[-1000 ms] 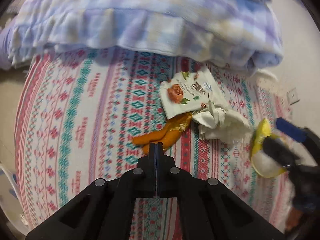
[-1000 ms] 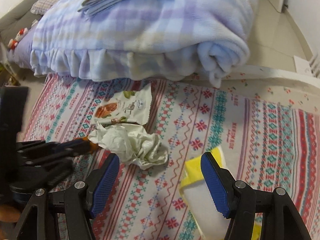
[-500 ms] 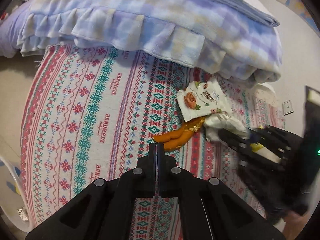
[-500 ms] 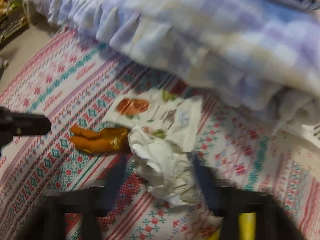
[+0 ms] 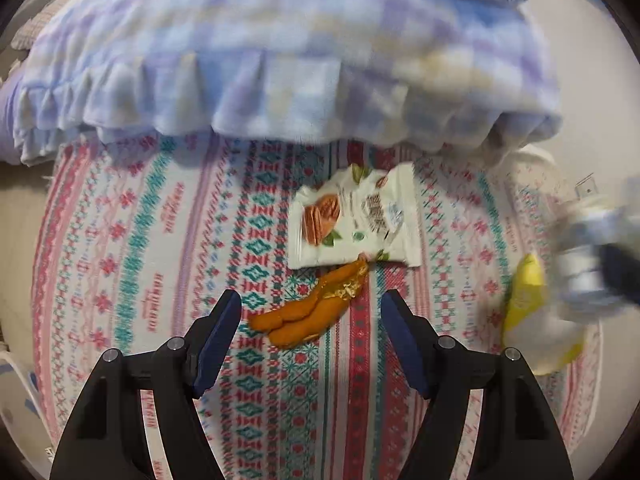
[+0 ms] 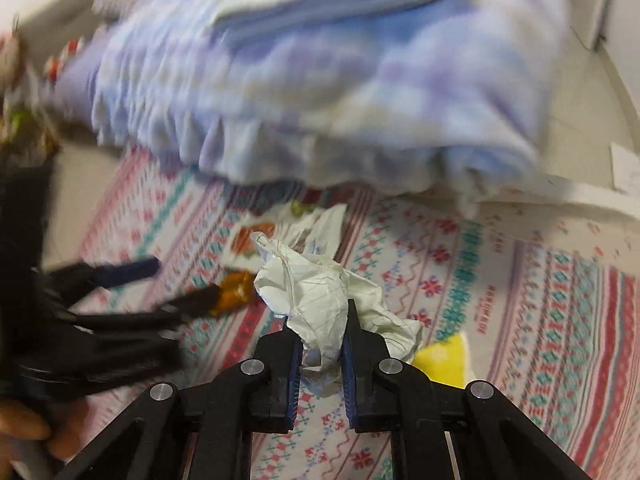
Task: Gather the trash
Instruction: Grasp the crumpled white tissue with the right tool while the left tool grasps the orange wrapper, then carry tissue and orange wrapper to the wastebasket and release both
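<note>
My right gripper (image 6: 318, 322) is shut on a crumpled white paper ball (image 6: 316, 292), lifted off the patterned bedspread (image 6: 540, 320). My left gripper (image 5: 311, 308) hangs over the orange wrapper (image 5: 312, 312), its jaws opening; the wrapper lies between the blue pads, untouched. Beyond it rests a white snack packet (image 5: 352, 220) with a nut picture. A yellow-and-white wrapper (image 5: 532, 316) sits at the right, seen again under the paper ball as the yellow wrapper (image 6: 444, 356). The left gripper's fingers (image 6: 132, 272) show blurred at the left of the right wrist view.
A folded blue-and-lilac checked blanket (image 5: 280, 60) with a frill lies across the far side of the bed. The beige floor (image 6: 580, 92) lies beyond at the right. A hand (image 6: 24, 428) grips the left tool. The right tool (image 5: 600, 256) blurs at the edge.
The right gripper shut on the paper ball and lifted it off the bed. The left gripper went from shut to wide open and came in over the orange wrapper.
</note>
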`<state>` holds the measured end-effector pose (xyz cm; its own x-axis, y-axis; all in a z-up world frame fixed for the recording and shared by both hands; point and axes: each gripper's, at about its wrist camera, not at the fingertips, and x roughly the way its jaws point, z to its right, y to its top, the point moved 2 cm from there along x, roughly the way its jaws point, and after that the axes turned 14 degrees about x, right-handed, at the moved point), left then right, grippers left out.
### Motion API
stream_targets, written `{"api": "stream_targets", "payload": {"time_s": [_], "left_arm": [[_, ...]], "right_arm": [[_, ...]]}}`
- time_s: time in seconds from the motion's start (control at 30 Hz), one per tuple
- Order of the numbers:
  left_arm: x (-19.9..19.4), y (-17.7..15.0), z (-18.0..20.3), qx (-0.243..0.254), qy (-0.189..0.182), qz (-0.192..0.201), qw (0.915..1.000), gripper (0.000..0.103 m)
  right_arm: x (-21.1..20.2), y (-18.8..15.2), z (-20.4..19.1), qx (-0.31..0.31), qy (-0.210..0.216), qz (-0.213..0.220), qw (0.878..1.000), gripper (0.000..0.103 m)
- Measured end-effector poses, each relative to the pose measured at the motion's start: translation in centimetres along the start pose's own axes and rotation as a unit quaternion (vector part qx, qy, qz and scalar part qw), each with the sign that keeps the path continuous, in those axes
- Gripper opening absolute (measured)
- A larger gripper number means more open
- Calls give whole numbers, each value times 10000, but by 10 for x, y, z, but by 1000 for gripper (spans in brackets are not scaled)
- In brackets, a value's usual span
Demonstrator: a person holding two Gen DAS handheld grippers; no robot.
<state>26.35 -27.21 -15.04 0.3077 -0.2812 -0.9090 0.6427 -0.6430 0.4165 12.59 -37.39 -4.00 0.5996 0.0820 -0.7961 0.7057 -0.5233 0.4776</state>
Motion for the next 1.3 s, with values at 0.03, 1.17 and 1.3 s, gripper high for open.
{"api": "stream_targets", "payload": {"time_s": [0.03,1.17,1.3], "left_arm": [[8,0,6,93,56,-37,9999,74],[-147,-103,-83,-1566,-306,113,9871,15],[-162,-120,-115,-1905,-310,227,9809,15]], "right_arm": [[-8,0,3,139,81,86,9998,15],[-34,-17,-48,13,756,408,9963,15],[-33,-22,-64,-82,774,405,9961,15]]}}
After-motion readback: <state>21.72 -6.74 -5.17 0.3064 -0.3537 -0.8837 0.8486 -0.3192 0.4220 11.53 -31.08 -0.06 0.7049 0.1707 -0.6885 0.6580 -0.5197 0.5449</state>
